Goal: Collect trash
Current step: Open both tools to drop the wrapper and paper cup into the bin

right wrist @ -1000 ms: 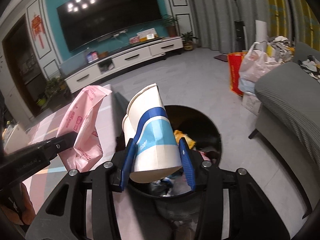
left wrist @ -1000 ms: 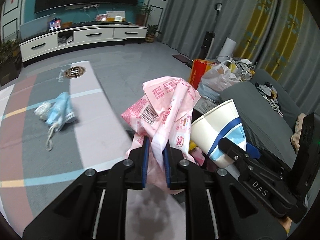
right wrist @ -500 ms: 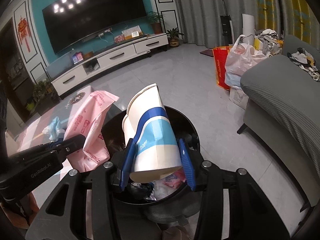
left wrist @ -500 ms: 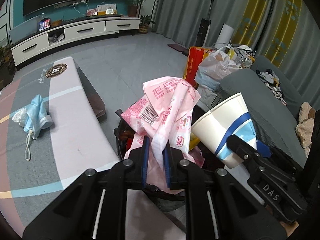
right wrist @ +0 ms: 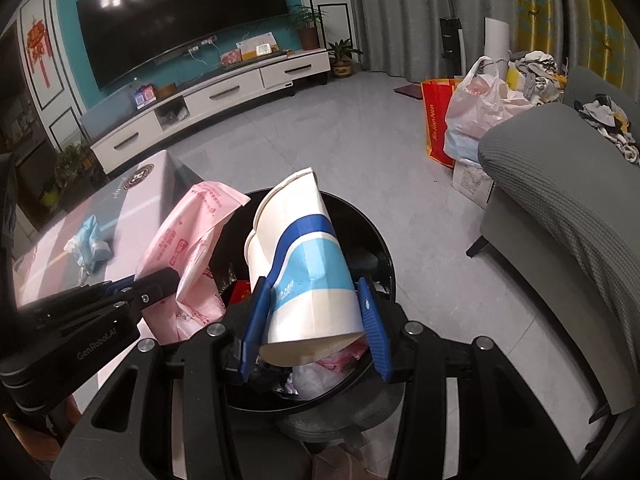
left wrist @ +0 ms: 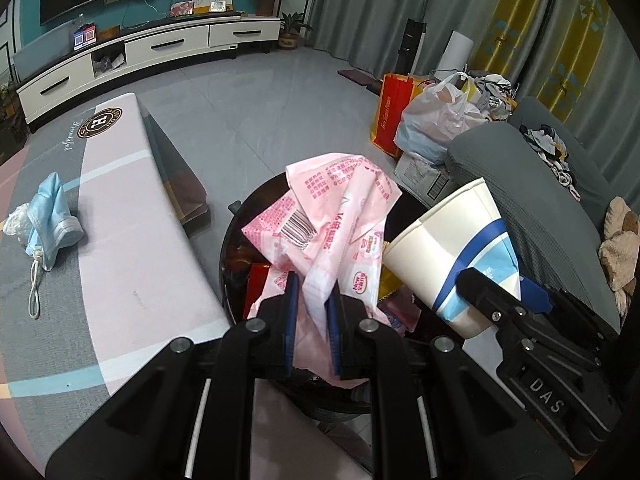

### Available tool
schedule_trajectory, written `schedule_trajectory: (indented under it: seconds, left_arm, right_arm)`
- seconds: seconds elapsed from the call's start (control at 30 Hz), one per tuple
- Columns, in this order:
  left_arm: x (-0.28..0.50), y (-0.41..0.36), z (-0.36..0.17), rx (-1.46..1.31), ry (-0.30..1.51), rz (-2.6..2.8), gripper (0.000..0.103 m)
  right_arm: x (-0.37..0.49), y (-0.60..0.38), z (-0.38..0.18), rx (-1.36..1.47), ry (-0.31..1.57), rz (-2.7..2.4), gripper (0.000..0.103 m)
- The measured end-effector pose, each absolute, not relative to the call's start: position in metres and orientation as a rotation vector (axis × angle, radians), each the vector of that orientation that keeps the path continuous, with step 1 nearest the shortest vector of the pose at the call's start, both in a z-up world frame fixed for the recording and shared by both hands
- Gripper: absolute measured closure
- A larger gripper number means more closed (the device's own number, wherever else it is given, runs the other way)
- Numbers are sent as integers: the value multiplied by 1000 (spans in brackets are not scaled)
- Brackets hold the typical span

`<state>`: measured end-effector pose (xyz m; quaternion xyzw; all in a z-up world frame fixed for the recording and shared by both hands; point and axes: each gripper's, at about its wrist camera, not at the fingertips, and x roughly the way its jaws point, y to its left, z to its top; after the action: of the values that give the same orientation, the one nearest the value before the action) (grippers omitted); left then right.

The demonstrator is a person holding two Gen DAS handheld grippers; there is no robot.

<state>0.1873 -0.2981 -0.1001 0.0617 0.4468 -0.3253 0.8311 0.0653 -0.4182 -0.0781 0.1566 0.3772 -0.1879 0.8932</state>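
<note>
A low table with pink and grey bands fills the left; a blue face mask lies at its nine o'clock. A grey floor runs up to a white TV cabinet at eleven o'clock, and a grey sofa sits at three. The left gripper is nearly closed, pinching a crumpled pink wrapper above the black bin. The right gripper is half closed, clamping a white, blue-banded paper cup, tilted over the same bin.
</note>
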Motion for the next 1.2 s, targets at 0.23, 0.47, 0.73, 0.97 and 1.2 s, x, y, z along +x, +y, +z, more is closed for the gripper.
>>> schedule_trajectory:
  seconds: [0.23,0.47,0.73,0.97,1.2]
  left_arm:
    - [188,-301,-103,140,953,-688,88]
    - [188,-303,-104,145,955,-690,87]
    - [191,-299,-104,125,955,-685,77]
    - [190,-291,-97,96,929,-684,59]
    - [179,-266,-76,56,859,-687,31]
  right_arm:
    - [67,-418,-80,316,795,-390,58]
    - [68,-418,-81,316,801,-392,58]
    - [68,-420,-81,318,806,-405,58]
    - [67,-420,-81,320,798,-408,57]
    - [63,-418,-76,313,775,-423,43]
